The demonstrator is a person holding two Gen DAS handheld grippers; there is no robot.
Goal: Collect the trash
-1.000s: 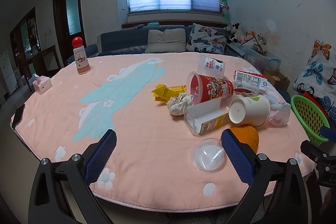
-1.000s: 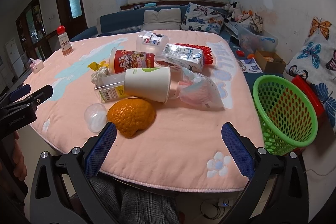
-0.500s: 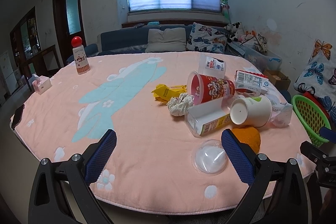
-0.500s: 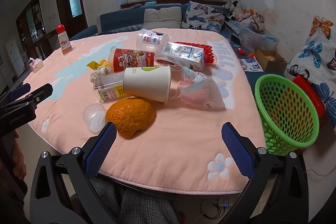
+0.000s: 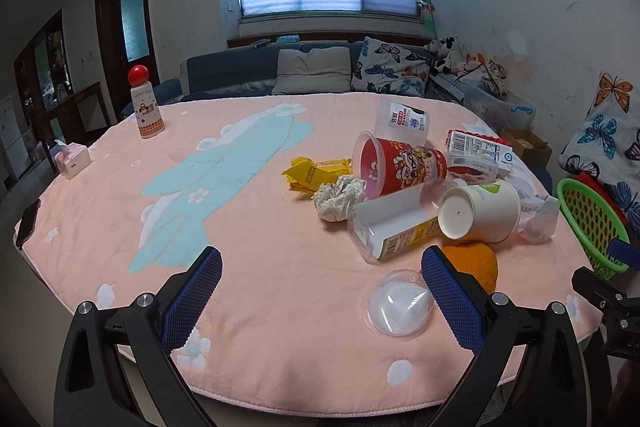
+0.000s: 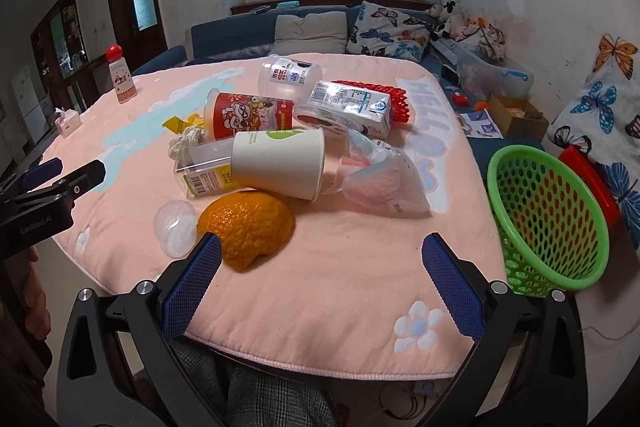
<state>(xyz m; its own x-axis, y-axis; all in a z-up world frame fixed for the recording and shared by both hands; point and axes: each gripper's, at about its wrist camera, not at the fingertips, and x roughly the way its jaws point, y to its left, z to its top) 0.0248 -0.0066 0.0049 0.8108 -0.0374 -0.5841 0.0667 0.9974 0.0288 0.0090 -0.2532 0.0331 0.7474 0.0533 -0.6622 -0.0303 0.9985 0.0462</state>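
Note:
A pile of trash lies on the pink tablecloth (image 5: 260,267): an orange peel (image 6: 248,227), a clear dome lid (image 6: 176,229), a white paper cup (image 6: 280,163), a clear box (image 6: 204,171), a red printed cup (image 6: 248,115), a milk carton (image 6: 352,105), a plastic bag (image 6: 380,179), a crumpled tissue (image 5: 338,195) and a yellow wrapper (image 5: 312,173). A green mesh basket (image 6: 548,211) stands off the table's right edge. My left gripper (image 5: 320,283) is open and empty over the near table edge. My right gripper (image 6: 320,275) is open and empty, just in front of the orange peel.
A red-capped bottle (image 5: 146,107) and a pink tissue box (image 5: 72,161) stand at the table's far left. A dark phone (image 5: 27,223) lies at the left edge. A sofa with cushions (image 5: 312,71) is behind the table. Boxes (image 6: 516,115) lie on the floor at right.
Both grippers have moved slightly forward toward the trash pile, so the objects appear a little closer and lower. Both remain open and nothing on the table has moved.

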